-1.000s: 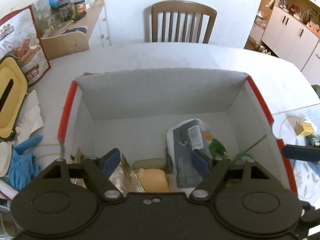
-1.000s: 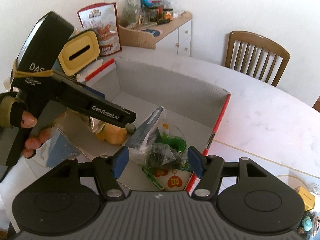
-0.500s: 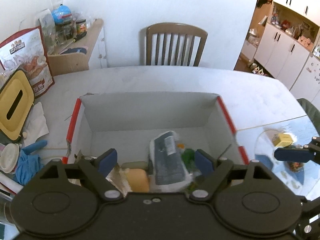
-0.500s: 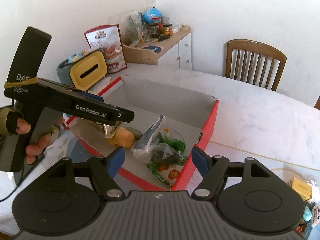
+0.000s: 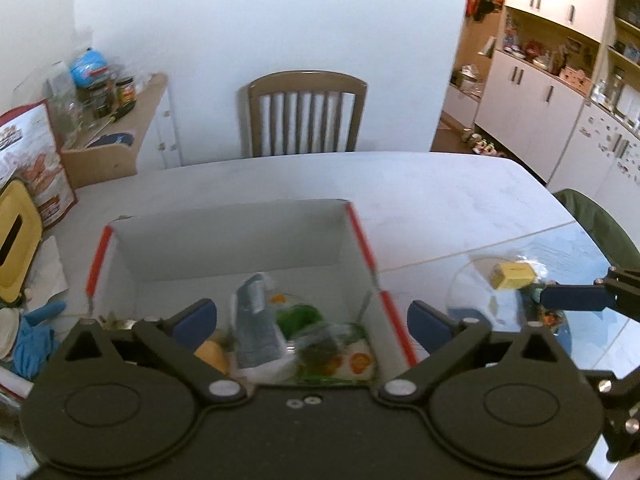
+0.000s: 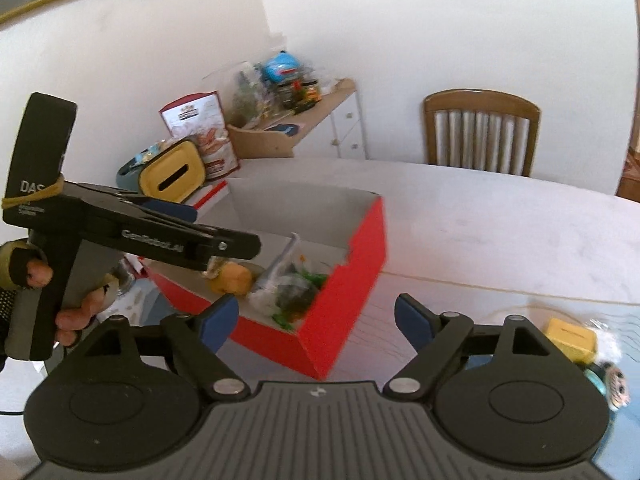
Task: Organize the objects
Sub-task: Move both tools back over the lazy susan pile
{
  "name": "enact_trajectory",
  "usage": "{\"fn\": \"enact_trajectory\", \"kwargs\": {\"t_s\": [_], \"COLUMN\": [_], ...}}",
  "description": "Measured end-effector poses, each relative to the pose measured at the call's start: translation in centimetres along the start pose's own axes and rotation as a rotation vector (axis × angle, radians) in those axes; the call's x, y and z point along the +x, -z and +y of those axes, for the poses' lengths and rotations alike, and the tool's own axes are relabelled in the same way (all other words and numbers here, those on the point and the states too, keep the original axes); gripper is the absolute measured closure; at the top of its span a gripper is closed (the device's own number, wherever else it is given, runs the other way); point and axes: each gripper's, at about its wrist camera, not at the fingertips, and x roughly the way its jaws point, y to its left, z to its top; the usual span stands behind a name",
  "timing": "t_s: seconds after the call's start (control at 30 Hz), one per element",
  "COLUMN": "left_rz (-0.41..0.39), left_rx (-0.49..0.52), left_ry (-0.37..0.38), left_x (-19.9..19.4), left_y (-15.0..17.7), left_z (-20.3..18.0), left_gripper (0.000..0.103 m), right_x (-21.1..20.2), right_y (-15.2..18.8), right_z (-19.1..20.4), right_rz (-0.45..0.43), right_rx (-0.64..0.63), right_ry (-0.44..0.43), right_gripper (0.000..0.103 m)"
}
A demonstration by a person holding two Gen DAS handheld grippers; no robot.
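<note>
Red-sided box point(image 6: 340, 312) sits on the table point(image 6: 500, 232), holding packets (blurred, perhaps snacks); left gripper point(image 5: 312, 320) and right gripper point(image 6: 316, 320) both hang spread wide and empty above it.

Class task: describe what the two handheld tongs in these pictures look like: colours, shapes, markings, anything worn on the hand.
Both are matte black. The left tongs and right tongs have blue pads on angular linkage arms over round discs. From the side, the left tool shows a pistol-style handle, white "GenRobot.AI" and "DAS" lettering and a yellow rubber band. The hand wears a fingerless glove.
</note>
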Motion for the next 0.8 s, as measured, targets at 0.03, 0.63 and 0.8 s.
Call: {"fn": "enact_trajectory", "kwargs": {"t_s": [0.03,0.63,0.8], "left_rz": [-0.002,0.025,0.043], "left_rx": [0.01,0.091,0.087], "left_ry": [0.005,0.136,0.18], "left_x": [-0.1,2.8,4.6], "left_y": [0.1,0.2,0.0], "left_z": [-0.7,-10.8,-13.4], "left_gripper": [0.001,0.0,0.0], "right_x": [-0.4,-6.7,-7.8], "right_y": [0.3,7.0,8.4], "right_z": [-0.6,-12.3,-15.5], "right_rz": [-0.001,0.0,0.011], "right_rx": [0.007,0.19,0.228], "right_ry": [0.006,0.249,0.304], "right_gripper": [0.017,0.017,0.017]}}
